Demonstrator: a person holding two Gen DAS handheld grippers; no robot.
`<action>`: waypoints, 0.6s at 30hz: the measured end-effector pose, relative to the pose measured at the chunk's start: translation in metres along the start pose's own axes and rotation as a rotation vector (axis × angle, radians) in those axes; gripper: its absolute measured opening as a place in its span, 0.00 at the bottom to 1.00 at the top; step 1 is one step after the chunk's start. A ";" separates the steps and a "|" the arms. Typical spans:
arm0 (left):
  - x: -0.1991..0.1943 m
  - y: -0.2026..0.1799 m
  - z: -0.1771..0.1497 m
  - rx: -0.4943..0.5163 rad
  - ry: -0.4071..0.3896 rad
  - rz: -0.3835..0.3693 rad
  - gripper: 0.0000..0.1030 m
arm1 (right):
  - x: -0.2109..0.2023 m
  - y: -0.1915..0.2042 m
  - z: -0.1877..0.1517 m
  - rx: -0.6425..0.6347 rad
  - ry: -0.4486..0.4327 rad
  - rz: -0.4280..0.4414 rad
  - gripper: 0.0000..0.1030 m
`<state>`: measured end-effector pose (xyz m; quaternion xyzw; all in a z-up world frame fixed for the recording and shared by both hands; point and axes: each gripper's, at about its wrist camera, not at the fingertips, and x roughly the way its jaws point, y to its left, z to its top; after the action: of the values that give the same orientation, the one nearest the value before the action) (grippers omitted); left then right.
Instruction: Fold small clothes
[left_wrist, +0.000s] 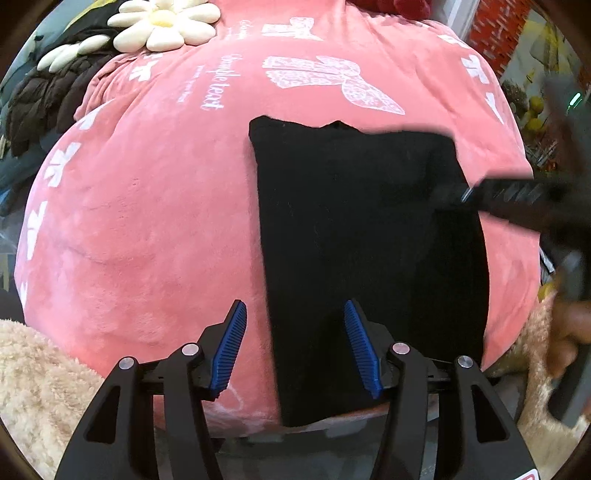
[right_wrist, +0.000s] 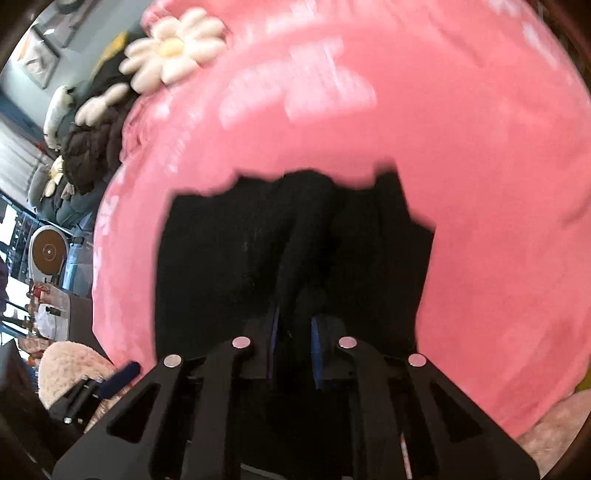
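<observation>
Pink plush blanket (left_wrist: 166, 221), daisy cushion (left_wrist: 164, 22), left fingers (left_wrist: 295, 347) apart and empty, right fingers (right_wrist: 295, 328) pinching black garment (left_wrist: 351, 221)

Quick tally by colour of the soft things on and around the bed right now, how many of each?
Black garment, pinched in the right gripper: 1
Pink blanket: 1
Cream daisy cushions: 2
Dark brown quilted piece: 1
Beige fluffy throw: 1
Total: 6
The left gripper is open and holds nothing.
</observation>
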<state>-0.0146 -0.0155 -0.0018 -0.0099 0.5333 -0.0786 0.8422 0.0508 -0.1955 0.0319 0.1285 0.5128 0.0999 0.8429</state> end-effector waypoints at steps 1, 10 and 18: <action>0.001 0.003 0.000 -0.002 0.000 -0.002 0.53 | -0.004 -0.001 0.000 -0.006 -0.009 -0.013 0.11; 0.011 0.009 -0.006 -0.025 0.030 0.005 0.56 | -0.010 -0.015 -0.016 0.043 -0.021 -0.031 0.15; 0.014 -0.002 -0.009 0.013 0.034 0.036 0.58 | 0.016 -0.028 -0.079 0.064 0.151 -0.042 0.13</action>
<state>-0.0164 -0.0185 -0.0183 0.0067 0.5472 -0.0669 0.8343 -0.0114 -0.2084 -0.0254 0.1369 0.5803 0.0751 0.7993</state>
